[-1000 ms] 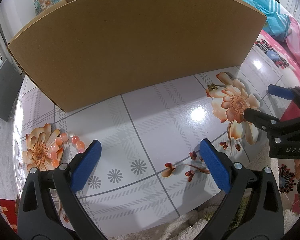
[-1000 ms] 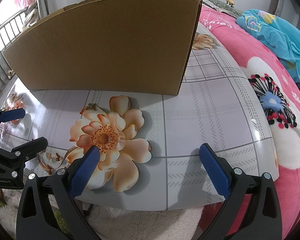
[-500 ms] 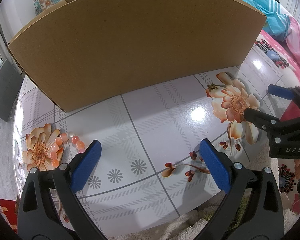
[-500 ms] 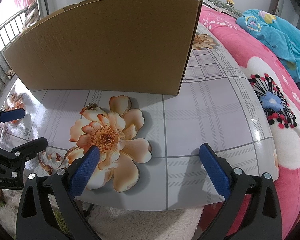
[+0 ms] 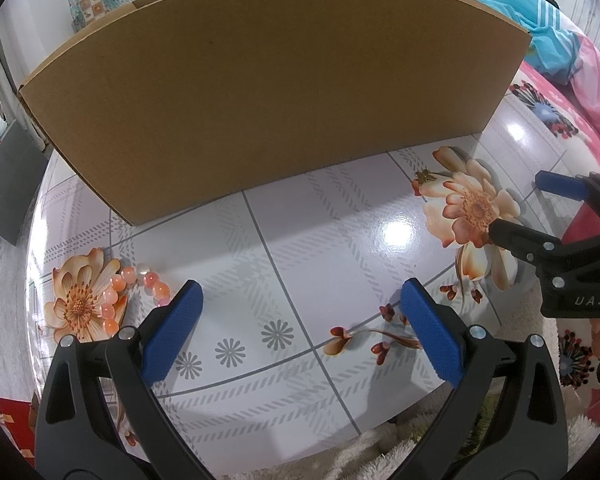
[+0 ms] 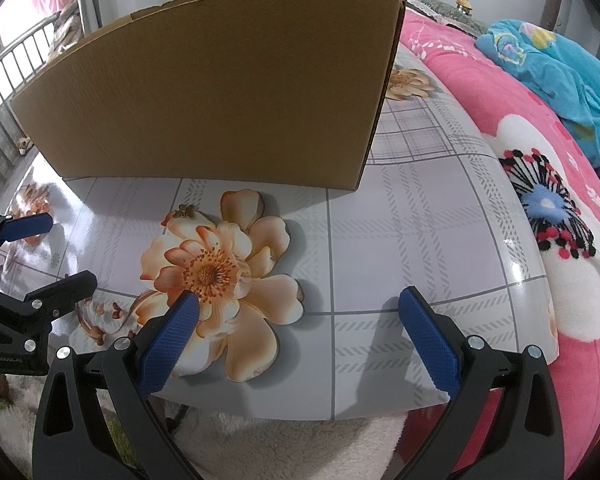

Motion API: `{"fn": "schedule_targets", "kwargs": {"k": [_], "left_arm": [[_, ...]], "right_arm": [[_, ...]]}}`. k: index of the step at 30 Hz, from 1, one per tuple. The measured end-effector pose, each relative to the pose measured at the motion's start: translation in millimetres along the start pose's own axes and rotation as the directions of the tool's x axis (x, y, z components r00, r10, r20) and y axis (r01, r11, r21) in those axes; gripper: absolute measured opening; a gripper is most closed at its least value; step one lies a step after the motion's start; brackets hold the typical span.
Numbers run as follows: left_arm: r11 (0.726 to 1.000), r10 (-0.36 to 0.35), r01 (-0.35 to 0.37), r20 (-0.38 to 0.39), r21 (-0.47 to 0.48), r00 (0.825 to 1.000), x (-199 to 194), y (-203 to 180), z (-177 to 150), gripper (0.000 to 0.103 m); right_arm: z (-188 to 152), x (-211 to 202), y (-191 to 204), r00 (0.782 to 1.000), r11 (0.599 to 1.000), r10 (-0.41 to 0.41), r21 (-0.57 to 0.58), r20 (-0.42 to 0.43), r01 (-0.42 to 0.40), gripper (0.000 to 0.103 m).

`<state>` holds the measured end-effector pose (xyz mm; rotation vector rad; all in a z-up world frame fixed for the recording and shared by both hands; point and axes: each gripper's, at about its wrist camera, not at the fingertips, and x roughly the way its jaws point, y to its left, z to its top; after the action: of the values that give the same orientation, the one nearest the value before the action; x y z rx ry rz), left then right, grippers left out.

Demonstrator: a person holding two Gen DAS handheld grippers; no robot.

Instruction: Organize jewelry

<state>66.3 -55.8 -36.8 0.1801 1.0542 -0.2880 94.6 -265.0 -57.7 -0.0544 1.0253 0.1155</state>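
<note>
Nothing has moved since the earlier pictures; both grippers hang just where they were. The left gripper is at the near edge of the counter, its fingers wide apart and holding nothing. The right gripper is the same, wide apart and with nothing in it.

Just past the left gripper's left finger lies a bracelet of pink and orange beads, curled on a painted flower. Farther off, near the box, sits a tiny gold bee charm, also seen in the right view.

Behind them stands a tall box. Its top is open, but what is inside is hidden.

No piece is picked up yet, so I think the job is at its start. The next move likely calls for the left gripper to slide left and down onto the beads.

There is lots of bare counter in the middle. The box wall is high, so a lift over it must go well up. The bracelet is near the counter's left edge, and the bed is close on the right.
</note>
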Motion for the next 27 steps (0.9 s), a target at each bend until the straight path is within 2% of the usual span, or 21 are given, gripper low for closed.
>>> {"fn": "schedule_targets", "kwargs": {"k": [4, 7, 13, 17, 24, 27], "left_arm": [[0.999, -0.021, 0.022, 0.039, -0.023, 0.999, -6.9, 7.5, -1.7, 0.096], [0.999, -0.019, 0.023, 0.115, -0.033, 0.993, -21.8, 16.6, -2.5, 0.096], [0.998, -0.012, 0.027, 0.246, -0.058, 0.969, -49.2, 37.1, -5.0, 0.095], [0.997, -0.001, 0.026, 0.304, -0.077, 0.953, -65.4, 51.5, -10.9, 0.095], [0.995, 0.032, 0.001, 0.338, -0.097, 0.941, -86.2, 77.8, -42.3, 0.093], [0.994, 0.028, 0.009, 0.321, -0.112, 0.947, -84.1, 85.9, -53.8, 0.08]], "right_arm": [[2.1, 1.2, -0.9, 1.0, 1.0, 0.001, 0.001, -0.013, -0.001, 0.097], [3.2, 1.7, -0.8, 1.0, 1.0, -0.001, 0.003, -0.017, 0.001, 0.097], [5.2, 2.4, -1.1, 1.0, 1.0, -0.005, 0.005, -0.023, 0.005, 0.097], [4.3, 2.5, -0.3, 1.0, 1.0, -0.007, -0.003, -0.014, 0.007, 0.097], [4.2, 0.2, 3.4, 0.999, 1.0, -0.005, 0.01, -0.037, 0.005, 0.097], [3.9, -5.0, 1.7, 0.999, 0.998, 0.051, 0.049, -0.016, -0.05, 0.097]]}}
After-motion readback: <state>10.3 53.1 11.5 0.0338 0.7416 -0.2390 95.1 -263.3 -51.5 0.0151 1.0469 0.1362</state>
